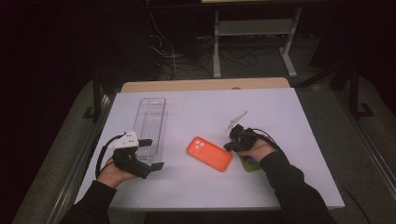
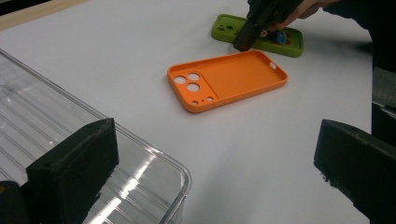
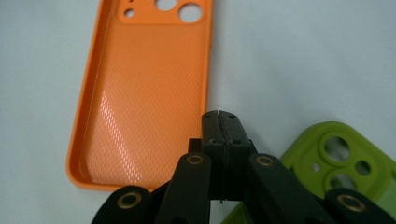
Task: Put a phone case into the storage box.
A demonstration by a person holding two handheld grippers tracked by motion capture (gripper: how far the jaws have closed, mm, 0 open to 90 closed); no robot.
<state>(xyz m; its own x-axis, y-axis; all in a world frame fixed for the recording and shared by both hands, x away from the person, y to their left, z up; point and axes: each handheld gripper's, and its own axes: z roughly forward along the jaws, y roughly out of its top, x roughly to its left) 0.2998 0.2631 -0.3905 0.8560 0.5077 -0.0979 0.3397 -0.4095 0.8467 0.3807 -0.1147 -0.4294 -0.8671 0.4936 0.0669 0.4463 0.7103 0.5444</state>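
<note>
White table [image 1: 280,112] carries clear tray [image 1: 150,122], orange case [image 1: 209,153], green case [image 1: 250,164].

A white table [image 1: 196,186] with a light wooden edge [image 1: 205,85] along its far side. On its left part lies a long clear plastic tray [image 1: 150,126] with a ribbed floor, running from near to far. Beyond the table, on a dark floor, stand the legs of a pale metal frame [image 1: 254,37] among tangled cables [image 1: 182,58].
</note>
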